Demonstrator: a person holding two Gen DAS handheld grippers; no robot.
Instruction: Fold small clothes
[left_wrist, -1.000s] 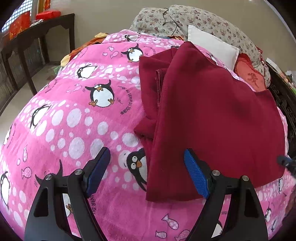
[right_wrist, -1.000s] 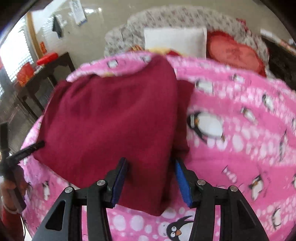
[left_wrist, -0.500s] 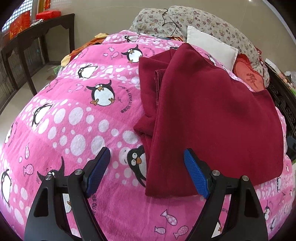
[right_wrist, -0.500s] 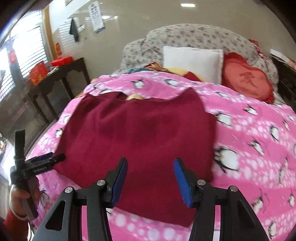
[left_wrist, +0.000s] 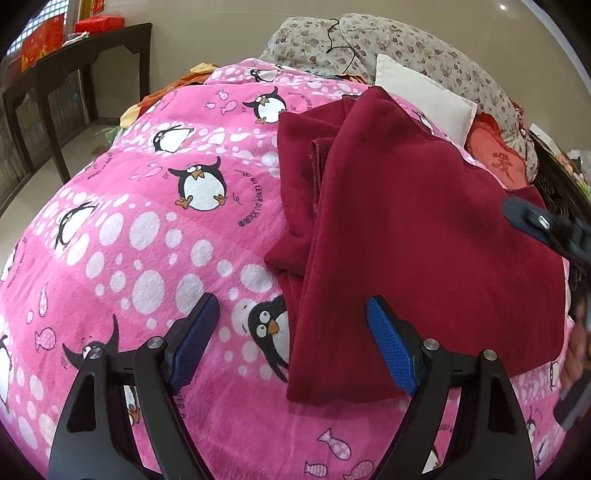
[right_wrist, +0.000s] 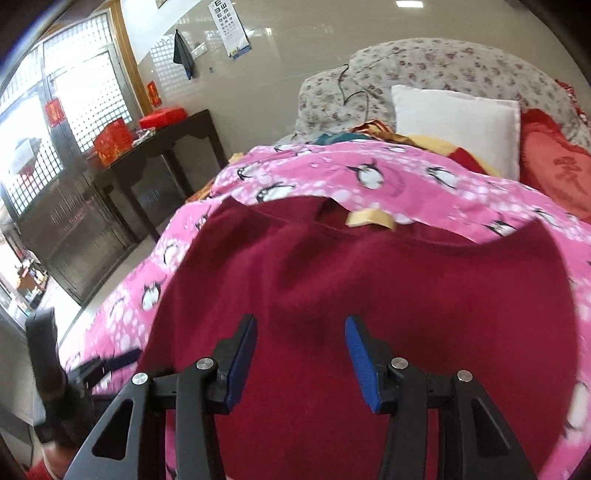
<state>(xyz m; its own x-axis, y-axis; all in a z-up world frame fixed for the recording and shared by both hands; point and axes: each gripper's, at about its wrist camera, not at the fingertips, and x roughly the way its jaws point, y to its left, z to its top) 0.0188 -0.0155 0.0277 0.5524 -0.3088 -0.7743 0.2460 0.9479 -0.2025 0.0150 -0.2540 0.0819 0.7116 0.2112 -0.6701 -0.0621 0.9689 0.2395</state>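
A dark red garment (left_wrist: 413, 229) lies spread on the pink penguin blanket (left_wrist: 140, 229), with a sleeve folded in along its left side. My left gripper (left_wrist: 291, 310) hovers open over the garment's near left corner, touching nothing. In the right wrist view the garment (right_wrist: 369, 288) fills the middle, its yellow neck label (right_wrist: 369, 219) at the far edge. My right gripper (right_wrist: 301, 326) hangs above the cloth, its jaws closing slightly with nothing pressed between them. The right gripper (left_wrist: 546, 225) also shows at the garment's right edge. The left gripper (right_wrist: 110, 365) appears blurred at lower left.
A white pillow (right_wrist: 454, 125), a red cushion (right_wrist: 554, 173) and floral bedding (right_wrist: 443, 70) lie at the head of the bed. A dark wooden table (right_wrist: 155, 155) with red boxes stands left of the bed. Bare floor shows beside it.
My right gripper has swung from the garment's right side to over its middle and risen a little; it now shows at the right edge of the left view. The left gripper stayed still.
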